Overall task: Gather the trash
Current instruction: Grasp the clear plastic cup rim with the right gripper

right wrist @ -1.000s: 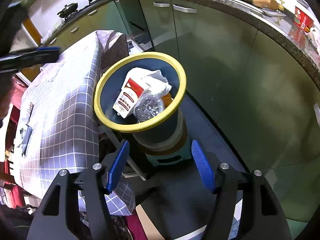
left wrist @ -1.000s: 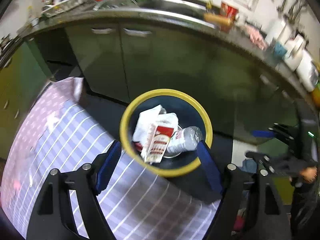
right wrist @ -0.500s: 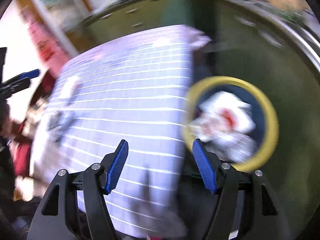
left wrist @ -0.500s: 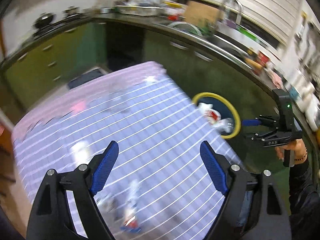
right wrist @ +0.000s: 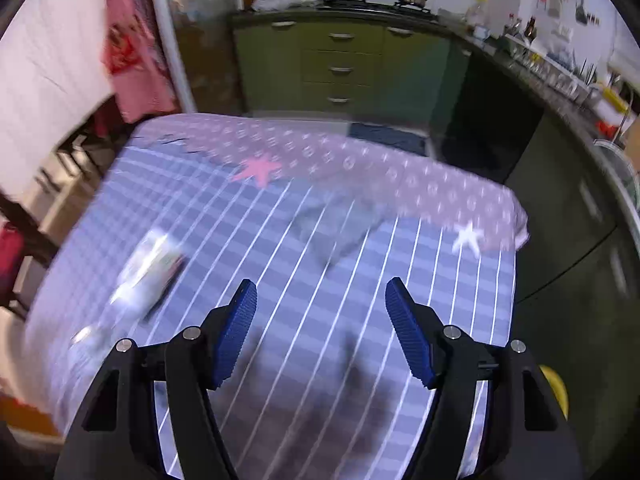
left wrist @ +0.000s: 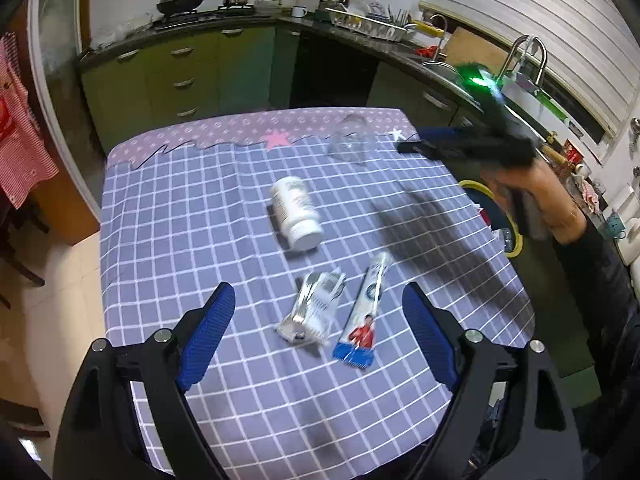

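Observation:
In the left wrist view my left gripper (left wrist: 316, 336) is open and empty above the near part of the checked table (left wrist: 180, 240). Between its fingers lie a silver wrapper (left wrist: 314, 310) and a white-blue sachet (left wrist: 366, 316). A white pill bottle (left wrist: 297, 212) lies further back, and a clear plastic cup (left wrist: 350, 140) near the far edge. My right gripper (left wrist: 416, 142) shows blurred at the table's right, over the yellow-rimmed bin (left wrist: 496, 216). In the right wrist view my right gripper (right wrist: 320, 332) is open and empty above the table; the cup (right wrist: 336, 228) and bottle (right wrist: 150, 272) are blurred.
Green kitchen cabinets (left wrist: 180, 76) and a counter with a sink (left wrist: 440, 68) ring the table at back and right. A chair with red cloth (left wrist: 16, 140) stands at the left. The bin's yellow rim (right wrist: 556, 392) shows at the right of the right wrist view.
Both grippers have swung away from the bin and back over the table. The left now looks at the wrappers and bottle; the right is still moving, its view blurred.

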Action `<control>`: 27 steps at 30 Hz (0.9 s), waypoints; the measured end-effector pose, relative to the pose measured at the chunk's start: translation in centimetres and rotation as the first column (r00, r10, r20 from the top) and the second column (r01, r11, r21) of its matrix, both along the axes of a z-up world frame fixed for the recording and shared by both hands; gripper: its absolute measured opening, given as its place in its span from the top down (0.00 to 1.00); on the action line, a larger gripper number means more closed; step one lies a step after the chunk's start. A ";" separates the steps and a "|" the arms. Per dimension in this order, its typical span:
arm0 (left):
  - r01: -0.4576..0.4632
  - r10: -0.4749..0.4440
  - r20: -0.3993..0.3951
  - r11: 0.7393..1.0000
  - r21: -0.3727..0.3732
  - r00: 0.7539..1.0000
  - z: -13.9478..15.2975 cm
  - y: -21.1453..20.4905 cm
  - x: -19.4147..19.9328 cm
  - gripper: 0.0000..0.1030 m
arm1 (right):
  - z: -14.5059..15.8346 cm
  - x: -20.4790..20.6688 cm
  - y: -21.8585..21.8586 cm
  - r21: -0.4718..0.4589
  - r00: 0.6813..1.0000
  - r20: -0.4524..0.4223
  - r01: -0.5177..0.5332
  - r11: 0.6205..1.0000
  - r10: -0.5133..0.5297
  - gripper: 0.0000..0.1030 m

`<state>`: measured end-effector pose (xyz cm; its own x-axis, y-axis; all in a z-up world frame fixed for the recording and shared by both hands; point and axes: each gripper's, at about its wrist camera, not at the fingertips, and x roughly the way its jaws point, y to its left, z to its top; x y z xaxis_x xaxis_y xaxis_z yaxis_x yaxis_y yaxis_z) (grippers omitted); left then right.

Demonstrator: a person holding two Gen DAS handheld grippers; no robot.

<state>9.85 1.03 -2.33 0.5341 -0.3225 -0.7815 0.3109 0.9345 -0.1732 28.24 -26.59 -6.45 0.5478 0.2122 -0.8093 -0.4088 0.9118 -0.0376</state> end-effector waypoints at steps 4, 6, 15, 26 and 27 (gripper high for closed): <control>-0.013 0.013 -0.004 1.000 -0.013 1.000 -0.3 1.3 -0.5 0.21 | -1.8 3.5 2.9 -0.131 0.996 0.044 0.086 0.988 -0.081 0.35; -0.019 0.019 -0.004 1.000 -0.016 1.000 -0.4 1.9 -0.5 0.21 | -3.1 4.7 4.1 -0.191 0.992 0.064 0.117 0.974 -0.107 0.35; -0.027 0.026 -0.027 0.999 -0.027 0.999 -1.3 3.5 -0.3 0.21 | -5.6 8.0 5.2 -0.274 0.975 0.149 0.203 0.940 -0.166 0.50; -0.026 0.026 -0.030 0.999 -0.023 0.999 -1.6 3.6 -0.7 0.21 | -2.9 7.0 1.2 -0.175 0.976 0.126 0.195 0.965 -0.175 0.95; -0.025 0.024 -0.029 0.999 -0.023 0.999 -1.6 3.6 -0.7 0.21 | -2.4 6.4 0.8 -0.156 0.977 0.120 0.192 0.969 -0.174 0.95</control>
<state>9.11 4.59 -3.91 0.5198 -0.3283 -0.7887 0.2825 0.9373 -0.2040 34.63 -25.78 -8.82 0.6484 -0.0324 -0.7606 -0.2210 0.9481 -0.2287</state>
